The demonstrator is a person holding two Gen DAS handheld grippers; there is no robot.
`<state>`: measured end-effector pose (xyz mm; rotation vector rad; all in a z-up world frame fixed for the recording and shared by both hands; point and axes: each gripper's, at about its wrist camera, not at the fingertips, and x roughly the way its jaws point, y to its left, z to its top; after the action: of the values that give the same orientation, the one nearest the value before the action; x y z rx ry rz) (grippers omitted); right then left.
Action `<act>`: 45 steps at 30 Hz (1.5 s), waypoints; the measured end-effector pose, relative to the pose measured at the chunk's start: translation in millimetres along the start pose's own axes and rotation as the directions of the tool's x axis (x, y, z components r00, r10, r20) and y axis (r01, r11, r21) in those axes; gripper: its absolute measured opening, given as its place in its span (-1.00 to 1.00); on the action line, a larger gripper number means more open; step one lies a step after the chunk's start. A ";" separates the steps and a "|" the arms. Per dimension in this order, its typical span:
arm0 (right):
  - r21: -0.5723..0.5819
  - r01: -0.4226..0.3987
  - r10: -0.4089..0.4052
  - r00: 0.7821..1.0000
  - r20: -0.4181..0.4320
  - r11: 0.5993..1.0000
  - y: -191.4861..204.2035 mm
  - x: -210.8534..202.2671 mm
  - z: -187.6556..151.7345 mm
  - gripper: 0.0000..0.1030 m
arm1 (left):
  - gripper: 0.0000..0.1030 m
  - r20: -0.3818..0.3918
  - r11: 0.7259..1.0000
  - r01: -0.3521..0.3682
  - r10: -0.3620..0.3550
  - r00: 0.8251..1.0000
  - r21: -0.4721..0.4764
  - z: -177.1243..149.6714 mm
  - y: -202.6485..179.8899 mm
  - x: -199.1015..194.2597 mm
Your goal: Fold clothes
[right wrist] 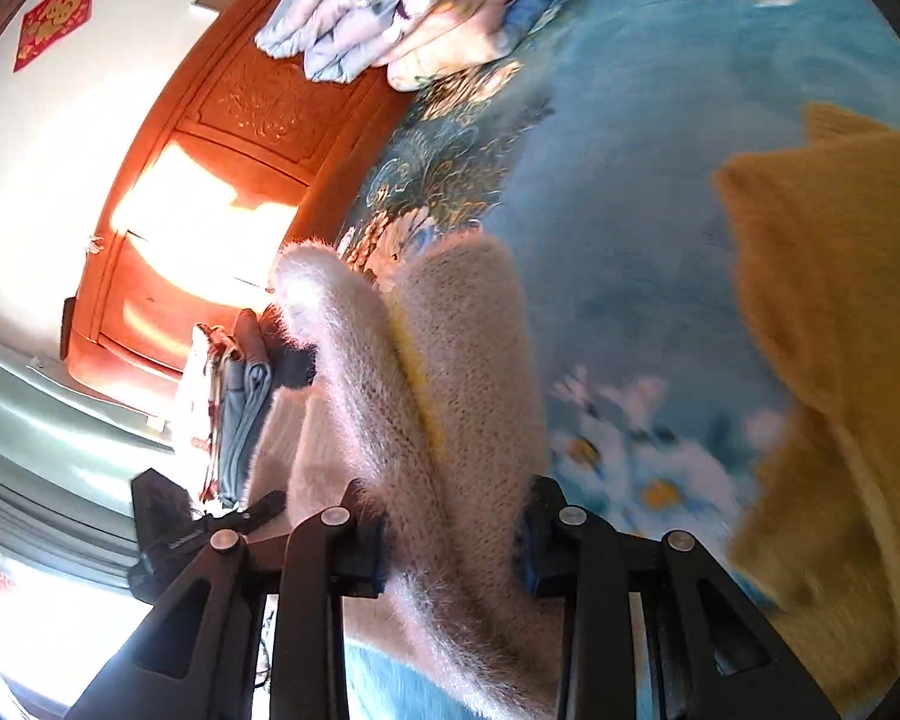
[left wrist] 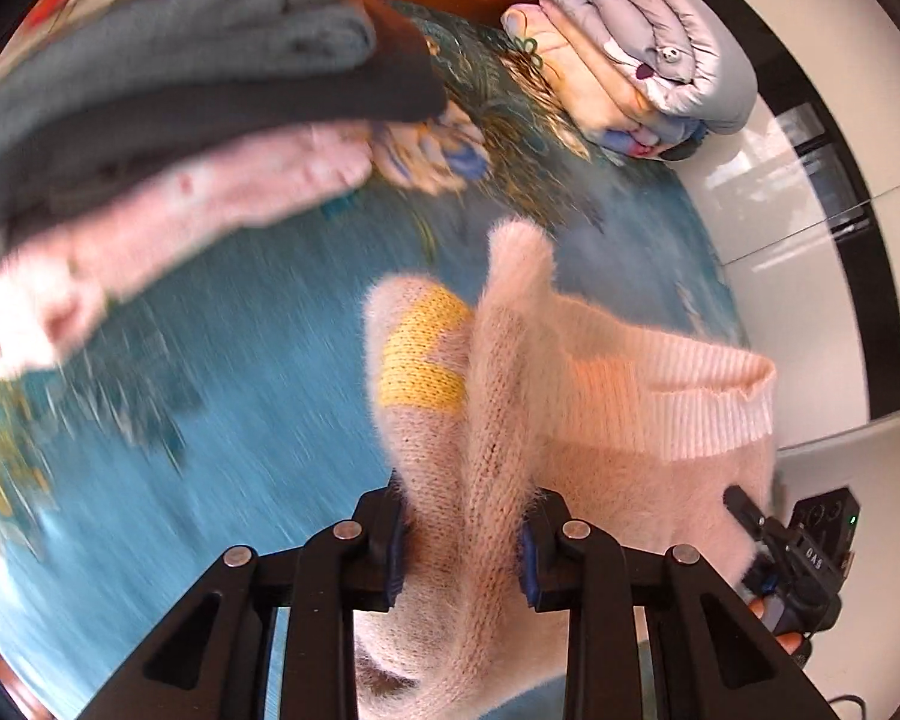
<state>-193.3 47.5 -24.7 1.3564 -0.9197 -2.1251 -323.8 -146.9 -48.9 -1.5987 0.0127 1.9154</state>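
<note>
A fuzzy pale pink knit sweater with a yellow patch and a ribbed hem hangs above the blue floral bedspread. My left gripper is shut on a bunched fold of it. My right gripper is shut on another bunched part of the same sweater, and it shows at the lower right of the left wrist view. A mustard yellow knit garment lies on the bedspread to the right.
A stack of folded clothes, grey, dark and pink, sits at the upper left. Folded quilts lie at the far end by the carved wooden headboard. A white wall and a dark window frame are on the right.
</note>
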 end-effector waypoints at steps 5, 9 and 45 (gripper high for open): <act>0.075 0.068 -0.063 0.996 -0.060 0.995 -20.1 59.0 10.2 -0.37 | -0.41 -0.034 0.997 -0.077 0.077 0.996 0.006 23.1 27.4 19.9; 0.100 0.130 -0.122 0.989 -0.082 0.986 -33.7 79.9 6.8 -0.36 | -0.37 -0.062 0.994 -0.101 0.098 0.993 -0.040 21.7 48.3 32.2; -0.213 0.245 -0.247 0.969 0.018 0.946 2.4 34.2 -36.7 0.07 | 0.25 0.118 0.953 -0.290 0.280 0.953 0.081 -72.6 -38.2 29.1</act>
<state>-173.9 12.0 -54.4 1.4289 -0.5192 -2.3218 -243.7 -131.6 -79.3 -1.4937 0.3047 2.1808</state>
